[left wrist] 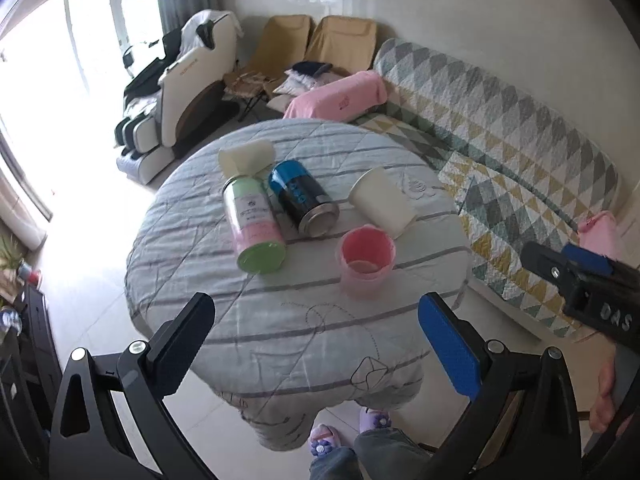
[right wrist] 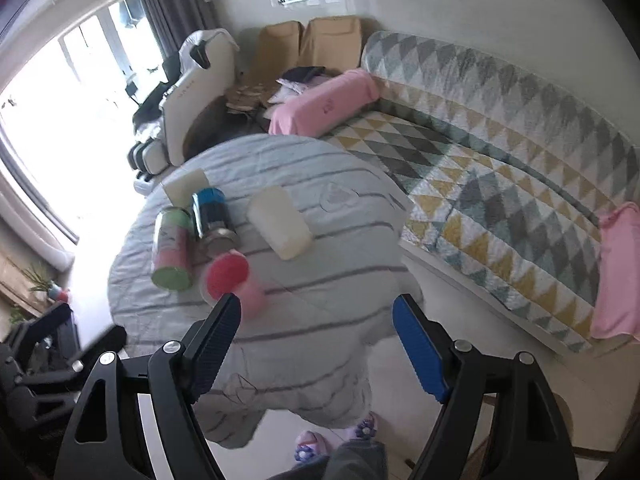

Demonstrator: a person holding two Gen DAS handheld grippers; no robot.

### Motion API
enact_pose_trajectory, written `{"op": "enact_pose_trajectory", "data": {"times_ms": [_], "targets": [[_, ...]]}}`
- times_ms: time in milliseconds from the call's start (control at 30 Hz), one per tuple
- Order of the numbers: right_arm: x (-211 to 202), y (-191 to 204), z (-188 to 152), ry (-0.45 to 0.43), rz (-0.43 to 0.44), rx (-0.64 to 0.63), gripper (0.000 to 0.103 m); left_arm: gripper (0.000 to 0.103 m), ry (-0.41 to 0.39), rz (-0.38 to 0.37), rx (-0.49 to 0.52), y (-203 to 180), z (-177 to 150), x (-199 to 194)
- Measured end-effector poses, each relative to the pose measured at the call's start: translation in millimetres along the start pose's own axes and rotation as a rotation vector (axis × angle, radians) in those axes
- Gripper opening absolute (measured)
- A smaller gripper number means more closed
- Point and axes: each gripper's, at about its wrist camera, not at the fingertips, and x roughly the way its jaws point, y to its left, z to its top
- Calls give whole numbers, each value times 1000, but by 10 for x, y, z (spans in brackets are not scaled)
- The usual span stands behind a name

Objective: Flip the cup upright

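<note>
Well ahead of open jaws: pink cup (left wrist: pixel 366 262)

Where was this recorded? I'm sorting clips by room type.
Most likely a home living room: a long sofa under a triangle-patterned quilt, a white massage chair by the bright window, and a round cloth-covered table.

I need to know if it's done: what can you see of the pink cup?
The pink cup is translucent plastic, standing upright with its mouth up on the striped tablecloth, nearest the person. Its inside looks empty. A white cup lies tipped just behind it; whether they touch is unclear. Neither gripper holds it.
</note>
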Motion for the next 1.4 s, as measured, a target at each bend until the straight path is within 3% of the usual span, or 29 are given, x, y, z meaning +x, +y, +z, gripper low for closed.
{"op": "enact_pose_trajectory", "data": {"times_ms": [200,367,833,1133,1400], "targets": [[17,-53,-49,22,14,-30,80,103,15,14,-44,-51,-71,-15],[24,-78,-54,39,28,-40,80,103,12,12,-19,-153,-72,-26],[-52,-40,-12,16,49,-53,80,103,-52,-10,-33,-146,10,-182],[-597,51,75,-225,55,-88,80,103,-246,-55,-37,-129,98,-612],[-873,123,16,-338,45,-111,80,103,-358,-75,-14,-147,45,-891]]}}
